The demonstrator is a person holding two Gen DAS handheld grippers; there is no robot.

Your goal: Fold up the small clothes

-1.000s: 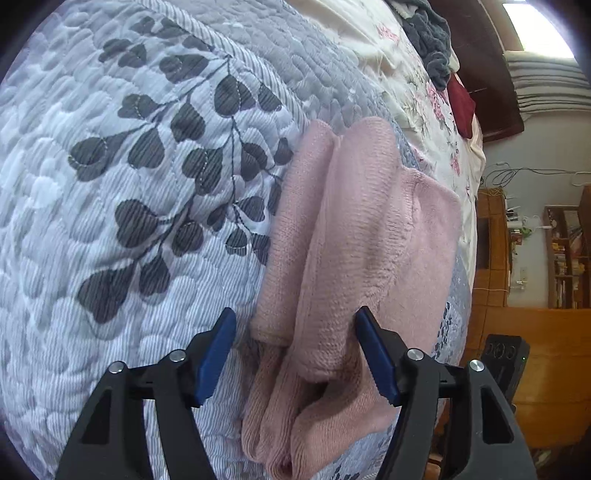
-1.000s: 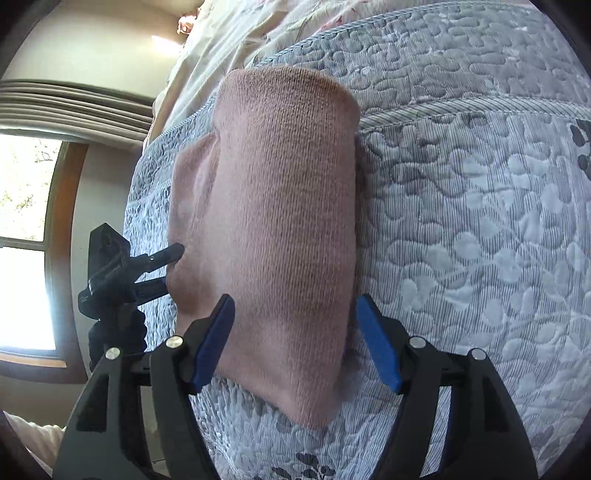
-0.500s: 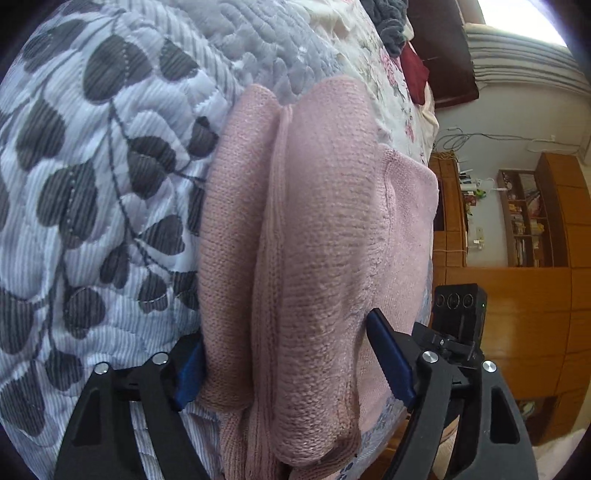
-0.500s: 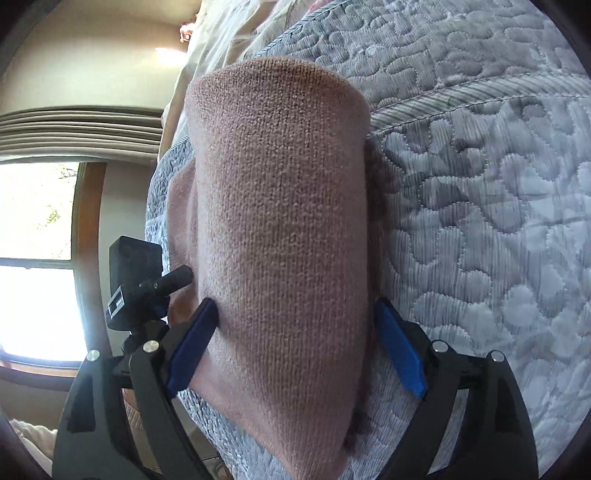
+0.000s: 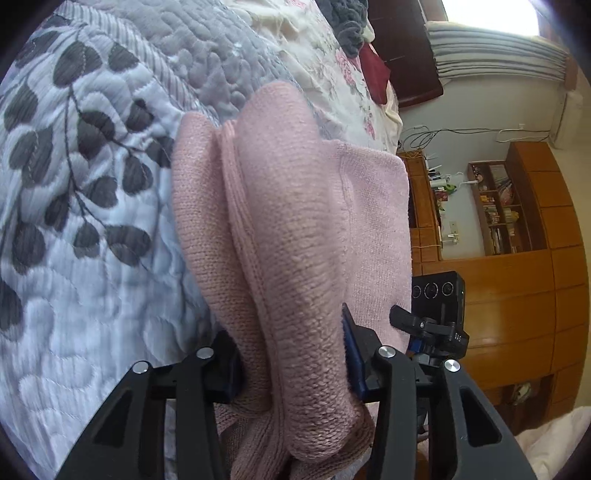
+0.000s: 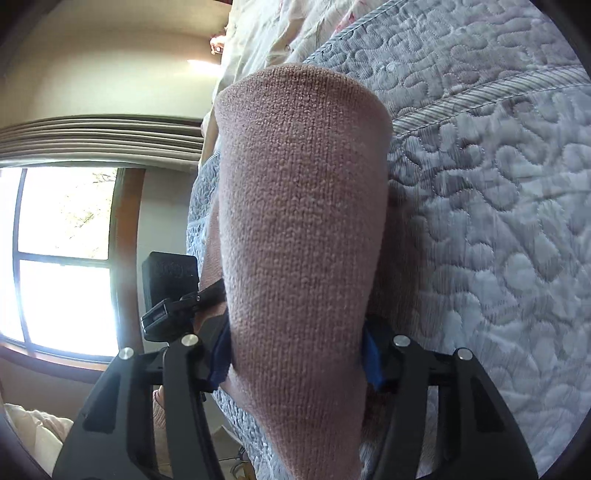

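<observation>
Two grippers have hold of one pink knit, each at an opposite end of it. In the left wrist view the left gripper sits at 6 o'clock, its jaws pressed in on a thick bunch of layers; a blue pad shows on the right side of the bunch and the other pad is hidden by cloth. In the right wrist view the right gripper also sits at 6 o'clock, jaws closed on the knit, with blue pads just showing at either side. Each gripper can be seen from the other: black hardware at about 4 o'clock in the left view and at 8 o'clock in the right view.

The knit lies on a grey quilt with a dark leaf print, already doubled into a narrow stack that runs away toward 12 o'clock. Holding both ends at once probably keeps the layers from sliding apart, so the stack can be lifted or turned over as one piece.

As for containers, no basket or box shows. A wooden shelf unit at 3 o'clock in the left view holds small items too small to name. More clothes are heaped far up the bed at 12 o'clock.
</observation>
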